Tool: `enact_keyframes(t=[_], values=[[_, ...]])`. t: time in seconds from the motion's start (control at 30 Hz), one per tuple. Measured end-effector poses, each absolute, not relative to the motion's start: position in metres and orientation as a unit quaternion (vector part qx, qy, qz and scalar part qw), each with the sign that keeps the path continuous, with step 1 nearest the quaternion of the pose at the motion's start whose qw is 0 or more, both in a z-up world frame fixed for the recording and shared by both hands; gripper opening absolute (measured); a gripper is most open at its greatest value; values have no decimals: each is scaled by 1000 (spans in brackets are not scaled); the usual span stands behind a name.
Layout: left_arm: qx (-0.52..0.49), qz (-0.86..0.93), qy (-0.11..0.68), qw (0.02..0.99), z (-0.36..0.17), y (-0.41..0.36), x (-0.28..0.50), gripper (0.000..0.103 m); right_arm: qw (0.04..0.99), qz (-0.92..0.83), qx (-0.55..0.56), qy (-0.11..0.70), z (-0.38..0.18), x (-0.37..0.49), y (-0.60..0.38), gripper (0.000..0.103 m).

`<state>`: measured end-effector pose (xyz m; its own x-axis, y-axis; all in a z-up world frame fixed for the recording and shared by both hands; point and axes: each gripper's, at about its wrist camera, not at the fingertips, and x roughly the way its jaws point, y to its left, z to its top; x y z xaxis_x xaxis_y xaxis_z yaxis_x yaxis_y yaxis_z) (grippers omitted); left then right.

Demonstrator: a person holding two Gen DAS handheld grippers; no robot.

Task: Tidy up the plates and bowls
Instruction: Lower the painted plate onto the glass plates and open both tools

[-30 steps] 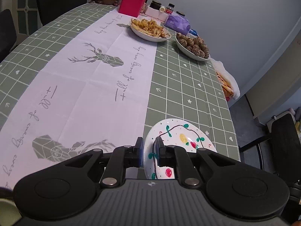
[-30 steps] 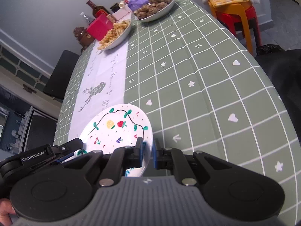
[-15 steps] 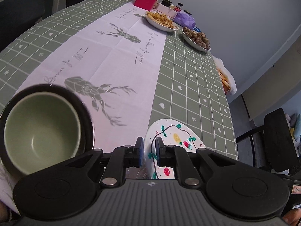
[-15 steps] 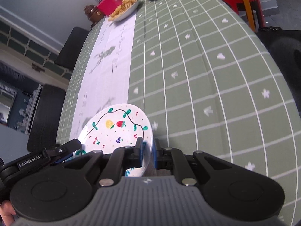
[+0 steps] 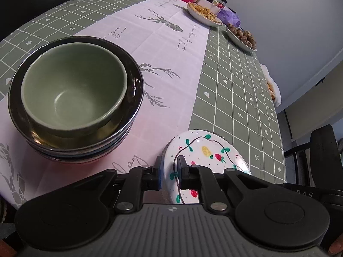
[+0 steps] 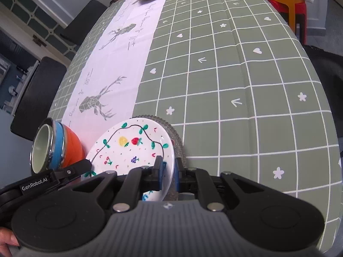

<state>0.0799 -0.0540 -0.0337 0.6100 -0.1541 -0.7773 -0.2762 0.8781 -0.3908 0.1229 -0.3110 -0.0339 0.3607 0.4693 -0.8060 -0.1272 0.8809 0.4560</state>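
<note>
White painted plate (image 5: 205,152) pinched by both claws; near rim hidden behind them.

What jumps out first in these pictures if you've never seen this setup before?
A white plate painted with fruit and a vine sits near the table's front edge, pinched at opposite rims by the left gripper and right gripper, with a textured glass plate under it. To its left stands a stack of bowls, a green bowl nested on top.
</note>
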Motion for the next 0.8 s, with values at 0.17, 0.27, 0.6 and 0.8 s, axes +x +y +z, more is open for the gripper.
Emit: enact_keyframes(t=[0.17,0.27,0.6,0.8], values=[[-244,42,442,862,-39,-54,79,14,812,183,137,537,-35,122,-306,9],[-239,44,444,862,-41,-56,80,14,815,183,124,535,-34,121,-303,9],[-220,47,449,865,-49,-60,79,14,824,181,81,530,-31,119,-291,9],[-207,49,440,872,-48,-63,76,15,826,185,70,527,-30,117,-289,12]])
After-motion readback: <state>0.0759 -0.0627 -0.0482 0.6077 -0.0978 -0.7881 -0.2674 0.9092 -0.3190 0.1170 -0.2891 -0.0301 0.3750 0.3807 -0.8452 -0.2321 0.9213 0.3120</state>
